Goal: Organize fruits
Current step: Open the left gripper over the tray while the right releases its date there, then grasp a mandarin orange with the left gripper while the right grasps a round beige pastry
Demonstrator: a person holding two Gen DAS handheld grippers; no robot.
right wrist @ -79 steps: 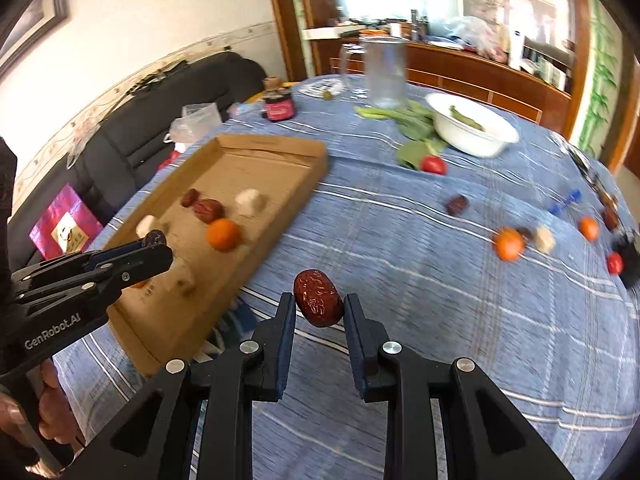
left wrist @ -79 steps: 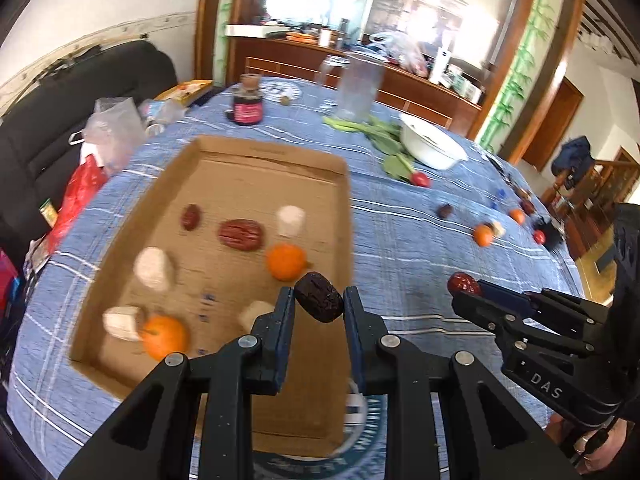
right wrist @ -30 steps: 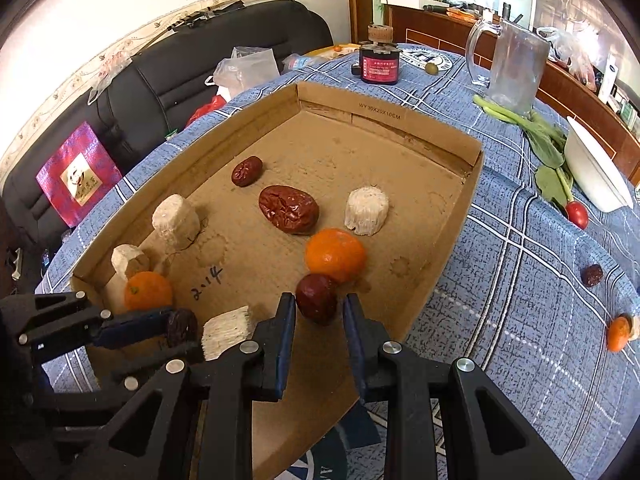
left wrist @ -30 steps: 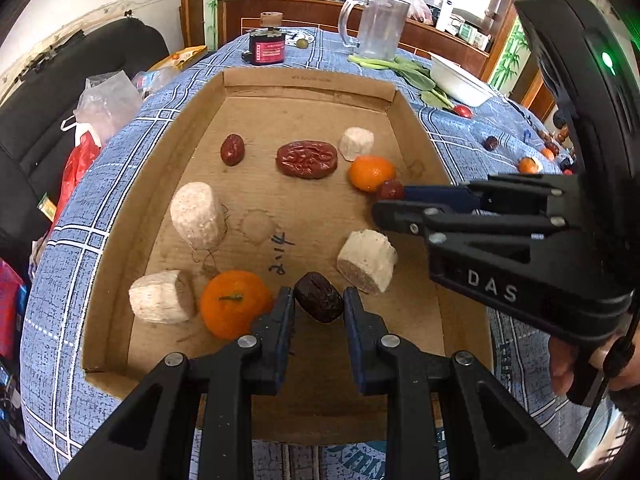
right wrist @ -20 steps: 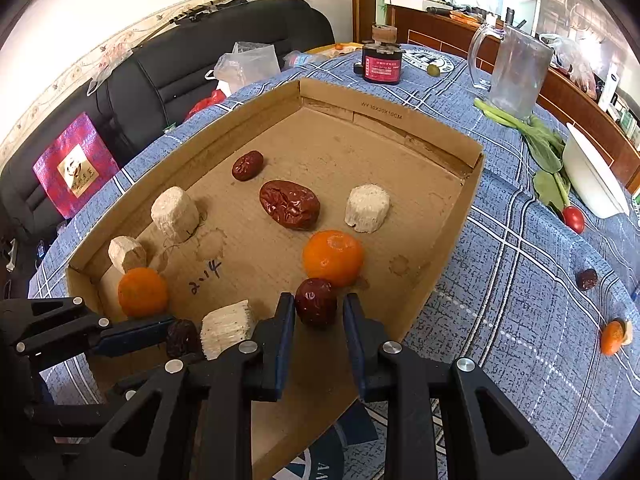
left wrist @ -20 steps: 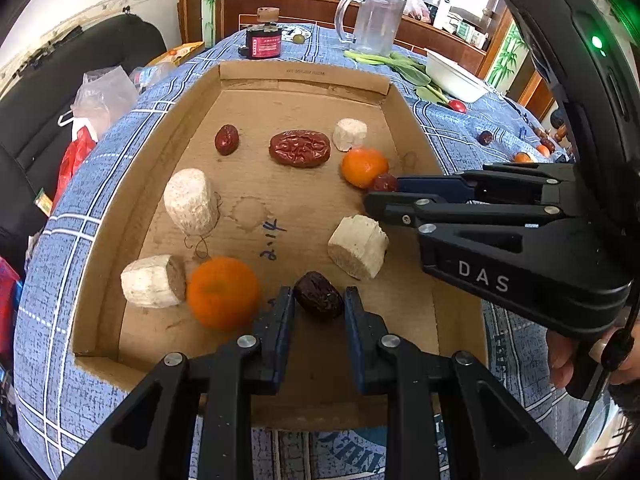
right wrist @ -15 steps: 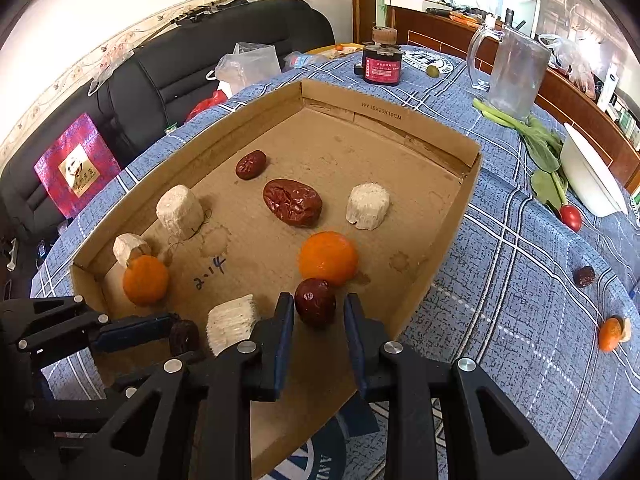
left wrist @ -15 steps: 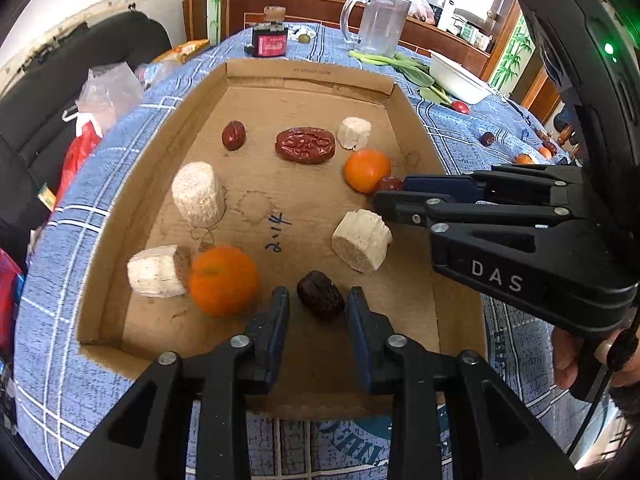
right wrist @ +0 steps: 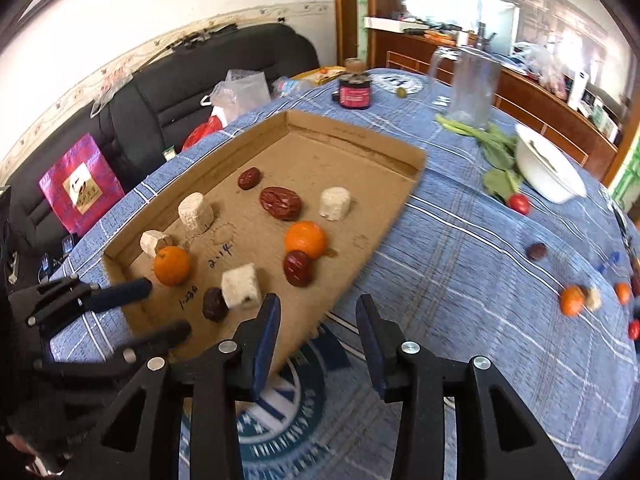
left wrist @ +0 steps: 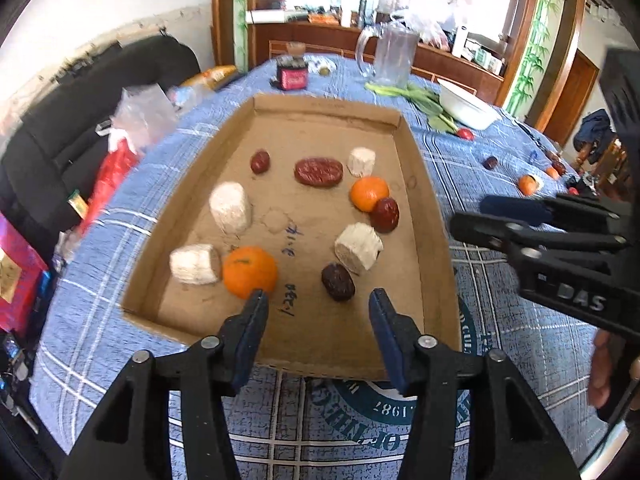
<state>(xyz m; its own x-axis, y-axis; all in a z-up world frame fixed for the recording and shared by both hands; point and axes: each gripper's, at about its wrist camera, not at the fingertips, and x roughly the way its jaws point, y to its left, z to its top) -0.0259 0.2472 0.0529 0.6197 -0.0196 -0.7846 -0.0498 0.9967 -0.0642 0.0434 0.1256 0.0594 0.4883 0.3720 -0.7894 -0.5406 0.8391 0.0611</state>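
A cardboard tray (left wrist: 328, 105) (right wrist: 352, 133) on the blue checked cloth holds two oranges, several pale chunks and several dates. A dark date (left wrist: 338, 282) (right wrist: 214, 304) lies on the tray floor just ahead of my left gripper (left wrist: 318, 301) (right wrist: 166, 306). Its jaws are opening and nothing sits between them. A red date (right wrist: 298, 267) (left wrist: 385, 214) rests against an orange (right wrist: 306, 240). My right gripper (right wrist: 317, 302) (left wrist: 470, 212) hangs over the tray's near right edge, jaws opening and empty.
Loose fruit lies on the cloth to the right: an orange (right wrist: 572, 300), a dark date (right wrist: 536, 251) and a tomato (right wrist: 519, 203). Behind stand a white bowl (right wrist: 548, 172), greens, a glass pitcher (right wrist: 472, 88) and a jar (right wrist: 354, 92). A black sofa is on the left.
Both grippers opened and let go of their dates, which now lie on the tray floor. Both drew back and up from the tray.
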